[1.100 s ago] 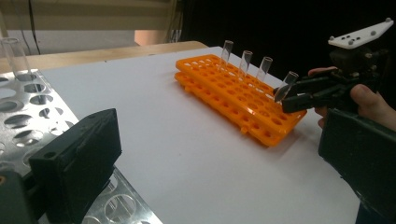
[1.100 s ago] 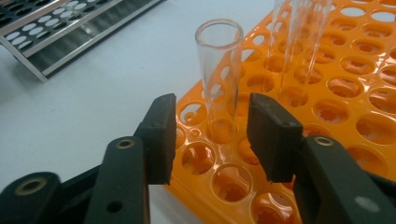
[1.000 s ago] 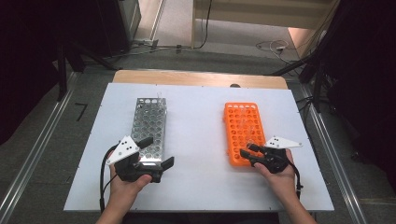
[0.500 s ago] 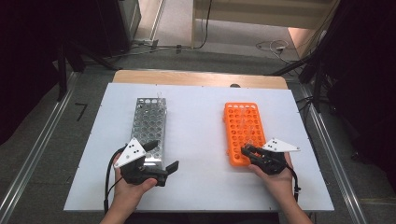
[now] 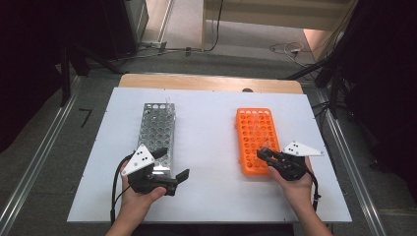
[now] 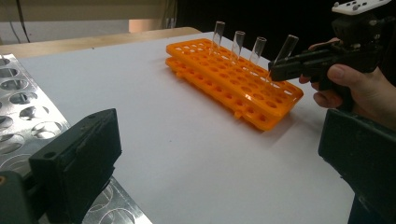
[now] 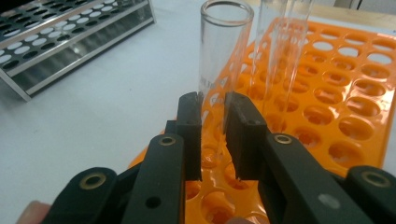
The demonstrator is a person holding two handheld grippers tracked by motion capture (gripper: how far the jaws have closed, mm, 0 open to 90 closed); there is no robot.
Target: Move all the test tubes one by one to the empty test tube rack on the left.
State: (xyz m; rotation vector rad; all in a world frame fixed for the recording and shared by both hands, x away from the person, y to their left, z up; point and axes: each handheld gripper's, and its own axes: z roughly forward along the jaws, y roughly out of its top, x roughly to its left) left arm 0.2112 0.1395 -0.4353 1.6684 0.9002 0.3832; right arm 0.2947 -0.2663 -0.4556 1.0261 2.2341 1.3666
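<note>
Two grippers are working: our right gripper [image 7: 213,116] is clamping a glass tube [image 7: 224,56] standing tilted in the orange rack [image 5: 255,140]; our left gripper [image 5: 169,164], jaws open, is waiting beside the metal rack [image 5: 157,125]. Pulling slantwise risks snapping the glass or lifting the rack.

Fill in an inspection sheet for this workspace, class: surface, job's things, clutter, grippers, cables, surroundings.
Surface: white table, bare between racks.
Job's things: orange rack with four glass tubes; nearest tube gripped; metal rack.
Clutter: nothing seen.
Grippers: right gripper just closed on the tube; left gripper open, holding nothing, by the metal rack.
Cables: one trails from each gripper; more on the floor.
Surroundings: dark, grey floor, wooden edge behind the table.
</note>
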